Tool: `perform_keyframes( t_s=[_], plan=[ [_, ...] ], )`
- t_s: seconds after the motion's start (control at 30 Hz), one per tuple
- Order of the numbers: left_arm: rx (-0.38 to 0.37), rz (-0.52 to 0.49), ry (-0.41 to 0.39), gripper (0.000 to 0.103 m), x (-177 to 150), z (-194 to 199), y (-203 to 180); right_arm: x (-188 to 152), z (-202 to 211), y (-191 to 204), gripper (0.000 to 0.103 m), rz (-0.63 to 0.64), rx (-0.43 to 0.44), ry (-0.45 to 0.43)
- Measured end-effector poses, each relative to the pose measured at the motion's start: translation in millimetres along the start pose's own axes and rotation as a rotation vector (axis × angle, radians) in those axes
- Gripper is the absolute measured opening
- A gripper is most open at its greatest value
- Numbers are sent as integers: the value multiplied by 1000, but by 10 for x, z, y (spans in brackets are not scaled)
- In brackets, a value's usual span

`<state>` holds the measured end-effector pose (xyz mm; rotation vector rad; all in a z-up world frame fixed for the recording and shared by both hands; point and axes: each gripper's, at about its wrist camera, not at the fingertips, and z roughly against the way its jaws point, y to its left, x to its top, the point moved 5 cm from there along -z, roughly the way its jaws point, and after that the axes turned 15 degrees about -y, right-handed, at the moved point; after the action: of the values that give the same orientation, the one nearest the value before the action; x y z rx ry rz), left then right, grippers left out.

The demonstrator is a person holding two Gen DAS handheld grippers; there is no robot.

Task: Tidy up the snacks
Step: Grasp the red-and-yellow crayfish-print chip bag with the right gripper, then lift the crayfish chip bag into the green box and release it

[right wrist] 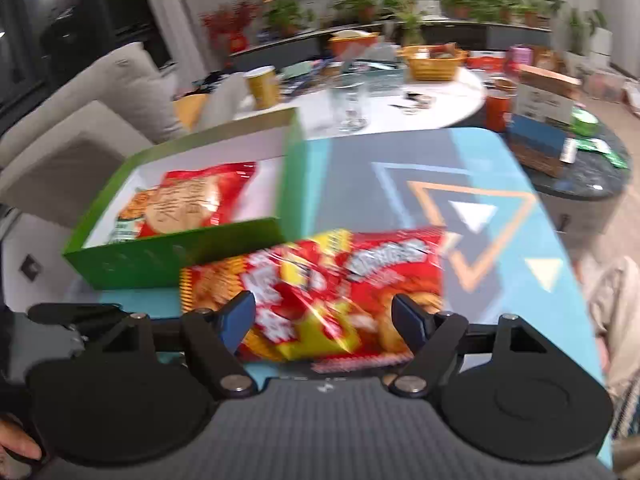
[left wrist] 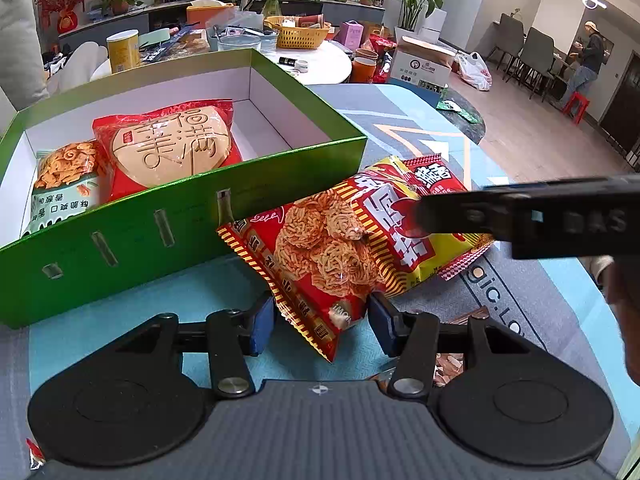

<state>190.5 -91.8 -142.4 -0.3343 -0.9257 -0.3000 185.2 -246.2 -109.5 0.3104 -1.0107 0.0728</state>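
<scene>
Lifting the noodle bag (left wrist: 352,248), propped against the green box (left wrist: 160,236), is best done corner-first; the left hand-held gripper (left wrist: 322,322) pinches it; the right hand-held gripper (right wrist: 324,320) is spread.

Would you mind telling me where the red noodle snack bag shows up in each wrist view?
Left wrist: red noodle snack bag right of centre, its lower corner between the fingers.
Right wrist: the bag low centre, blurred, between the spread fingers.
Shared landmark: green box, immediately left of the bag.
</scene>
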Motion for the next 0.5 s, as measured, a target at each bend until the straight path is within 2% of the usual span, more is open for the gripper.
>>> perform_keyframes(
  t_s=[0.1, 0.2, 0.4, 0.5],
  plan=[
    [-2, -9, 4, 50, 25, -36, -4, -10, -200, 70, 67, 9, 23, 35],
    [-9, 2, 6, 51, 34, -63, 26, -61, -358, 48, 68, -35, 34, 68],
    [-28, 11, 0, 50, 22, -39, 41, -52, -298, 123, 67, 26, 16, 44],
    [-12, -34, -25, 49, 41, 27, -12, -54, -220, 124, 65, 23, 10, 37]
  ],
)
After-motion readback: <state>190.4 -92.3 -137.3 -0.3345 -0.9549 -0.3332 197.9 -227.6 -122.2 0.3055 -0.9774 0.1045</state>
